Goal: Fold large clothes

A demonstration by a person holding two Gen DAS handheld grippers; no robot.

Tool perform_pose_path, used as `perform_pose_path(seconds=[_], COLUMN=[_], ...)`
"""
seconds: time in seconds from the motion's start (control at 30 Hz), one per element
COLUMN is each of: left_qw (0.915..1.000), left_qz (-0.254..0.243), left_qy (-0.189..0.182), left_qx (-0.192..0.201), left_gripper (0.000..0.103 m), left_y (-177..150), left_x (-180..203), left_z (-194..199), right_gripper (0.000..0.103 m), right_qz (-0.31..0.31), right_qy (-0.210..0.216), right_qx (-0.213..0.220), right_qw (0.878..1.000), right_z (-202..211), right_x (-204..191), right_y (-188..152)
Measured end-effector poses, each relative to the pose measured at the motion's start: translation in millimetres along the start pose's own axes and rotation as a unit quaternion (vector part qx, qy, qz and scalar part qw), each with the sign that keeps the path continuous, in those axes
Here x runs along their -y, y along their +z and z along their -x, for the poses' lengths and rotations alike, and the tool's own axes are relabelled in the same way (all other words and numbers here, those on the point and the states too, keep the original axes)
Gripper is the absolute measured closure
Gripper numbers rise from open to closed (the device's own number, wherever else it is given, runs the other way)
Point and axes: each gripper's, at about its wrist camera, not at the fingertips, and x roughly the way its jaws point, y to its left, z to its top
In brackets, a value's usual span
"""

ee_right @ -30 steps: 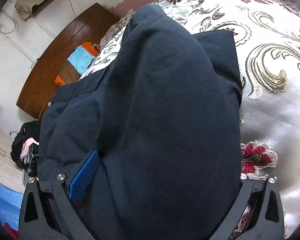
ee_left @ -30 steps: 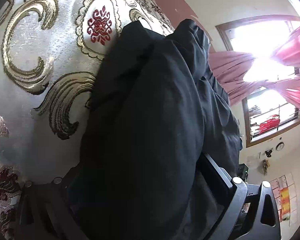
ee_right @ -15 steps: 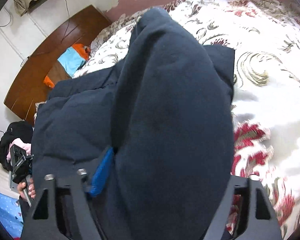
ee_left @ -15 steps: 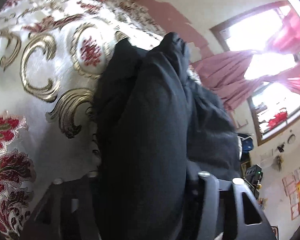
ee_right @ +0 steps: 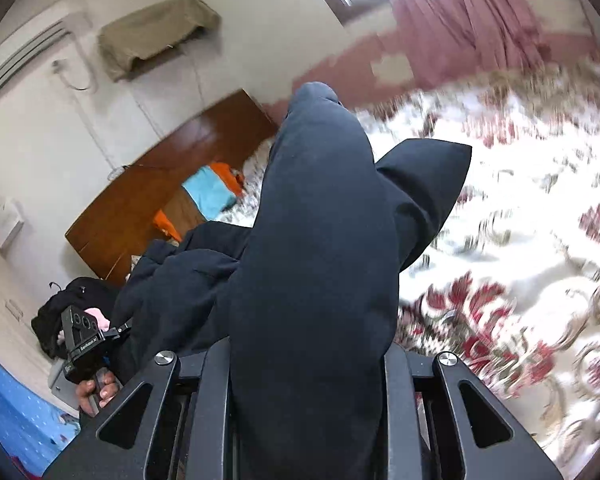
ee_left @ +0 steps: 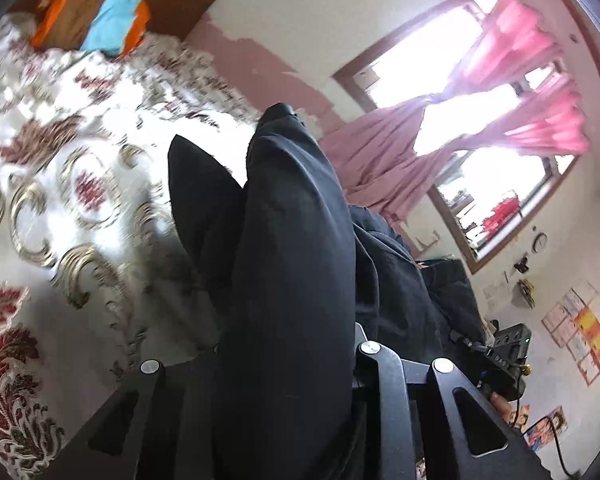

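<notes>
Pinching dark garment point(ee_left: 296, 280) in left tool point(ee_left: 288, 364) and right tool point(ee_right: 308, 360), lifted above bed point(ee_left: 60, 208), likely for folding over.

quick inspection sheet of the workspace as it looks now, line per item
surface: bed with a white floral bedspread, blurred in both views
job's things: dark garment, bunched and lifted, draped over both tongs
clutter: orange and blue cloth at the wooden headboard; black bag on the floor
grippers: left tongs and right tongs each shut on the dark garment; fingertips hidden by fabric
cables: thin wire on the wall below the air conditioner
surroundings: window with pink curtains, posters, wall clock
</notes>
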Motion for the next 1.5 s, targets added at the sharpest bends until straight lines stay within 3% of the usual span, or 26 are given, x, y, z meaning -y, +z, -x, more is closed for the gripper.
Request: perform_pose_path(seconds=[0.17, 0.33, 0.47, 0.6, 0.73, 0.8, 0.93, 1.0, 1.07, 1.13, 1.27, 1.4, 1.5], left_qw=[0.999, 0.9975, 0.9961, 0.9933, 0.9944, 0.9957, 0.9957, 0.994, 0.9923, 0.9909, 0.9858, 0.9784, 0.9793], left_qz=[-0.017, -0.055, -0.077, -0.098, -0.072, -0.041, -0.039, -0.055, -0.061, -0.063, -0.09, -0.127, -0.134], left_qy=[-0.034, -0.039, -0.043, -0.016, 0.018, 0.015, 0.033, 0.059, 0.087, 0.115, 0.141, 0.158, 0.143], left_qx=[0.024, 0.02, -0.007, -0.058, -0.076, -0.081, -0.078, -0.073, -0.063, -0.027, 0.012, 0.039, 0.053], left_gripper=[0.078, 0.078, 0.078, 0.078, 0.072, 0.069, 0.059, 0.046, 0.018, 0.008, 0.005, 0.0, 0.0], left_y=[7.1, 9.4, 3.5, -5.0, -11.1, -9.3, -11.2, -15.4, -20.0, -27.2, -41.1, -52.5, -61.9], left_x=[31.0, 54.6, 57.4, 53.0, 25.6, 13.8, 12.9, 16.6, 20.4, 24.2, 38.0, 58.4, 68.2], left_z=[-2.2, -37.5, -75.7, -117.2, -141.7, -142.2, -140.3, -138.1, -134.0, -123.3, -106.0, -89.8, -79.9], right_gripper=[0.082, 0.082, 0.082, 0.081, 0.061, 0.056, 0.038, 0.033, 0.024, 0.013, 0.011, 0.009, 0.008], right_qz=[0.015, 0.003, -0.027, -0.088, -0.125, -0.122, -0.131, -0.125, -0.114, -0.104, -0.078, -0.054, -0.038], right_qy=[-0.014, -0.042, -0.072, -0.123, -0.146, -0.158, -0.183, -0.212, -0.265, -0.322, -0.35, -0.341, -0.324], right_qx=[0.053, 0.089, 0.083, 0.051, 0.065, 0.056, 0.037, 0.031, 0.023, 0.026, 0.043, 0.051, 0.073], right_qw=[0.998, 0.995, 0.994, 0.987, 0.979, 0.978, 0.974, 0.969, 0.957, 0.941, 0.933, 0.937, 0.942], right_z=[44.4, 58.7, 46.1, 16.2, 4.9, 0.0, -1.0, 2.6, 6.6, 13.8, 31.4, 44.9, 56.4], right_x=[4.4, 31.3, 63.4, 105.2, 125.2, 124.3, 130.5, 127.8, 120.5, 113.2, 92.0, 71.2, 52.7], right_y=[14.9, 14.5, 6.2, -15.2, -26.3, -26.6, -27.9, -31.4, -29.8, -26.0, -23.9, -28.1, -43.7])
